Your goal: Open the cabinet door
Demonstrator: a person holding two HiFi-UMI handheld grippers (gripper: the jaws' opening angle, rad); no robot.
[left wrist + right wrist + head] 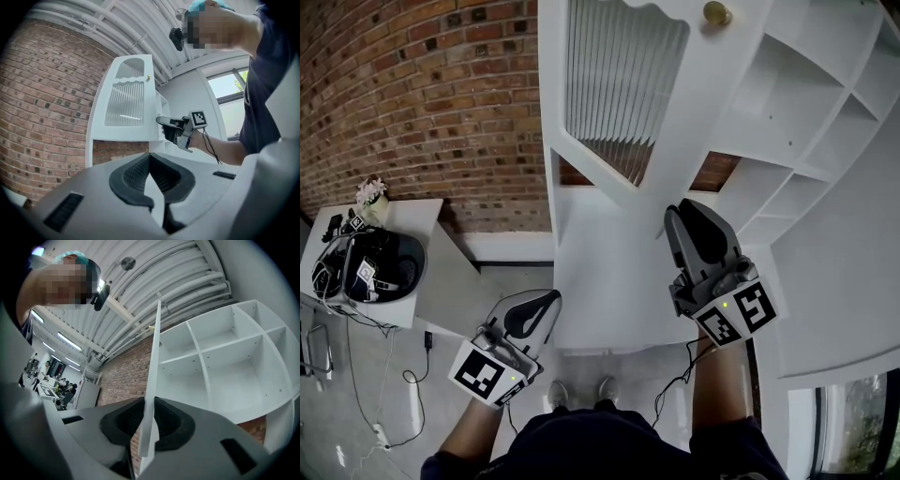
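Cabinet door stands open, gripped at its edge.
Right gripper (149, 404) clamps the cabinet door (156, 348) by its thin edge (shelves (220, 357) exposed beside it); left gripper (151, 161) jaws together, empty.

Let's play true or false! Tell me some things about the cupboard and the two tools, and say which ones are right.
1. The right tool grips the door's edge. True.
2. The door is shut. False: it stands open.
3. The shelves hold books. False: the shelves look bare.
4. The left tool holds nothing. True.
5. The wall is brick. True.
6. The knob is blue. False: the knob is gold.
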